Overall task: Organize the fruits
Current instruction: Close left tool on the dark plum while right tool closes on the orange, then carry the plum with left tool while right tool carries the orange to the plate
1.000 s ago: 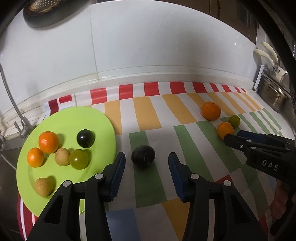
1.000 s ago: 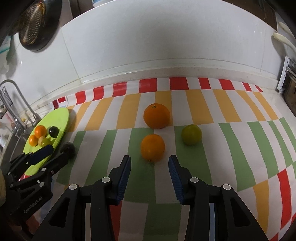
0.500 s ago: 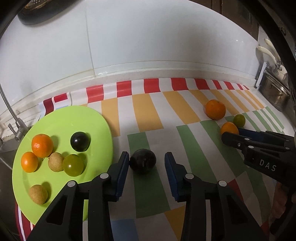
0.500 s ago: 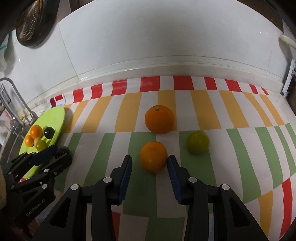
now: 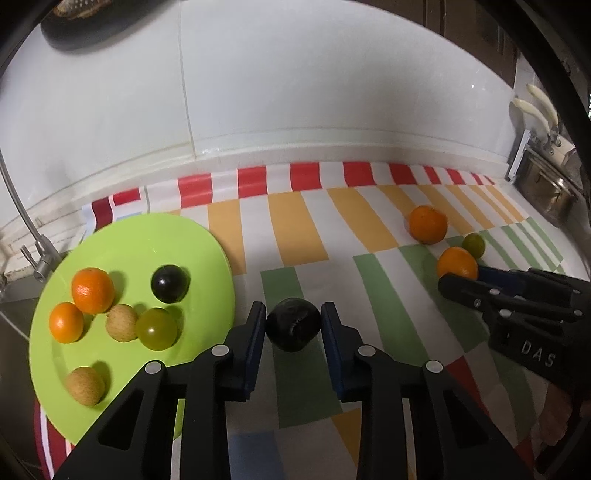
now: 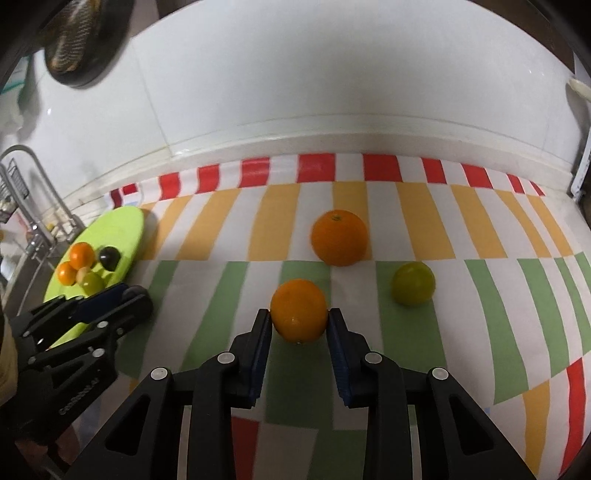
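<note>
A dark plum (image 5: pixel 293 324) lies on the striped cloth just right of the green plate (image 5: pixel 147 240). My left gripper (image 5: pixel 293 323) has its pads on both sides of the plum, closed against it. The plate holds two oranges, a dark plum, a green fruit and two tan fruits. In the right wrist view my right gripper (image 6: pixel 299 323) has its pads pressed on both sides of a small orange (image 6: pixel 299 309). A larger orange (image 6: pixel 339 237) and a green fruit (image 6: pixel 413 282) lie on the cloth beyond it.
A white tiled wall backs the counter. A faucet (image 5: pixel 33 236) and sink edge stand left of the plate. A metal pot (image 5: pixel 546 192) stands at the far right. A dark strainer (image 6: pixel 81 33) hangs on the wall at upper left.
Both grippers moved forward and narrowed. The left one now closes around the dark plum, the right one around the small orange.
</note>
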Demonstrator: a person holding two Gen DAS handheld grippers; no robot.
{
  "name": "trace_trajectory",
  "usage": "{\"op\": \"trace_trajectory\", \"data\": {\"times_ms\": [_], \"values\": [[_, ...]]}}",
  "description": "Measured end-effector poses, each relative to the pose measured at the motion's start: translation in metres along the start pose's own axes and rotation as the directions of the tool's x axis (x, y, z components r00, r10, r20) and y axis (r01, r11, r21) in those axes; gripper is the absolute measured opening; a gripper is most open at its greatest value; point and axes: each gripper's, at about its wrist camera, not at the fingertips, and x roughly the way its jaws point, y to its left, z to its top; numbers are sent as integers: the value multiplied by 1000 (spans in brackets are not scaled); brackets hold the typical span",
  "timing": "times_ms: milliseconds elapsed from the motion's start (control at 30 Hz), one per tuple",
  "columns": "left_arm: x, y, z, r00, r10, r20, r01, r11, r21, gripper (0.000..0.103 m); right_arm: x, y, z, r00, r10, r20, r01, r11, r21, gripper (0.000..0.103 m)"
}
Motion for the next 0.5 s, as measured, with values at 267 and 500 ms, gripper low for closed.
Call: {"op": "trace_trajectory", "data": {"times_ms": [267, 500], "values": [[-35, 9, 3, 998, 0, 55, 2, 999, -33, 30, -22, 20, 2, 998, 46, 32, -45, 998, -44, 32], [-62, 21, 0, 994, 26, 105, -19, 997, -72, 30, -44, 43, 11, 993, 90, 76, -82, 992, -99, 32]]}}
